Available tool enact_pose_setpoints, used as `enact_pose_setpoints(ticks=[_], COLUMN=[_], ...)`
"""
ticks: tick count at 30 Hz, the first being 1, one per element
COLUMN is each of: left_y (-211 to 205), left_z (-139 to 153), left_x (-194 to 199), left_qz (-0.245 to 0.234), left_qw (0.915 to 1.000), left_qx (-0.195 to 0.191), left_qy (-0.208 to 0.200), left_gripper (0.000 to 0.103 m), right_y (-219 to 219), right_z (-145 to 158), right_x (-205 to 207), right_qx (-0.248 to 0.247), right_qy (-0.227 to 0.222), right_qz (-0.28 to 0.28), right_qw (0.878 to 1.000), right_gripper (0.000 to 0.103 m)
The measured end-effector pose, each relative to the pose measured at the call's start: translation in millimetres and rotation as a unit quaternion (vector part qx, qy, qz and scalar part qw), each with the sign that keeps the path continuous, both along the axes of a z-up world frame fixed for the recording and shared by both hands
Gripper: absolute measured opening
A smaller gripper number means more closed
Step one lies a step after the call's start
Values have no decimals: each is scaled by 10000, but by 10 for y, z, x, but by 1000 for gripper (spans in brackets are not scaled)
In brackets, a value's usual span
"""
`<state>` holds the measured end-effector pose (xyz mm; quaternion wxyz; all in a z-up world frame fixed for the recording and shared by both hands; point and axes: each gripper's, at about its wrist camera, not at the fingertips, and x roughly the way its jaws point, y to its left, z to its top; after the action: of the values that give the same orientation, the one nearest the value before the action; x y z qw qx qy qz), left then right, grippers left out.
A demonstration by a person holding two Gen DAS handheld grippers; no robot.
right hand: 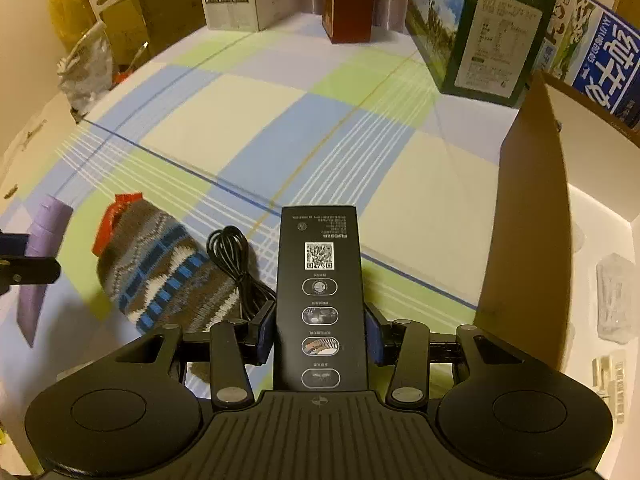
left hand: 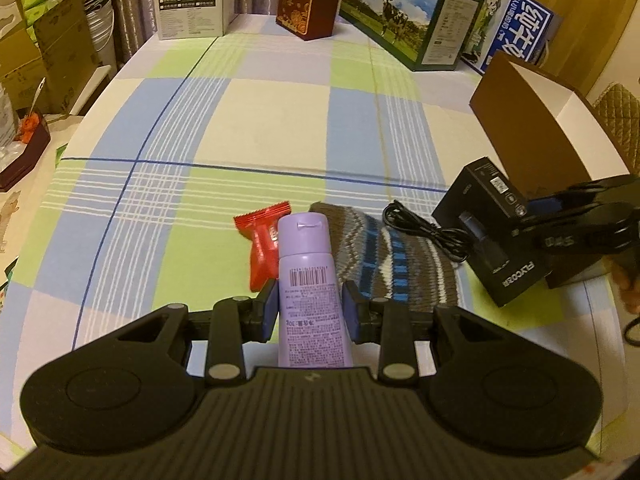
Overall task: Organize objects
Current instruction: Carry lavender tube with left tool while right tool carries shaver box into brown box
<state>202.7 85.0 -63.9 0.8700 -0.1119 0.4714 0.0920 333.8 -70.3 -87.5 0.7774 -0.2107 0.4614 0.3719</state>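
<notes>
My left gripper (left hand: 310,308) is shut on a lilac tube (left hand: 310,280), cap pointing away, held just above the checked tablecloth (left hand: 260,120). A red candy wrapper (left hand: 262,244) lies left of the tube, a striped knit sock (left hand: 396,256) right of it, with a coiled black cable (left hand: 430,232) on the sock. My right gripper (right hand: 320,332) is shut on a black FLYCO box (right hand: 320,292), which also shows in the left wrist view (left hand: 484,232). The sock (right hand: 172,272), cable (right hand: 236,264) and tube (right hand: 40,256) show to its left.
An open brown cardboard box (right hand: 528,208) with a white inside stands at the right, small clear items in it. Milk cartons (left hand: 416,20), a dark red box (left hand: 308,0) and a white box (left hand: 192,0) line the far edge. Cartons are stacked off the table's left.
</notes>
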Motion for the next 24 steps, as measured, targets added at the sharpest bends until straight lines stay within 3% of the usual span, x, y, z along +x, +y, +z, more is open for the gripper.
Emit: enact_pose_setpoints(ticks=[8,15,24], left_y=[-112,-338,-801], left_z=[110,261,546], left_x=[86,223,538], left_qz=[-204,-608,-1285], left_qw=[9997,9976,9893], left_qx=[-49,-77,-112], left_qy=[-148,-320,-678], left_gripper=[28,28,28], right_y=[-158,-469,-923], right_z=[160,657,1279], right_x=[-134,-284,-321], right_qx=[164,829,1420], right_qy=[-107,-127,-482], right_qz=[-11,-69,-322], right_qw=[9998,9964,9882], right_gripper=[40,40,40])
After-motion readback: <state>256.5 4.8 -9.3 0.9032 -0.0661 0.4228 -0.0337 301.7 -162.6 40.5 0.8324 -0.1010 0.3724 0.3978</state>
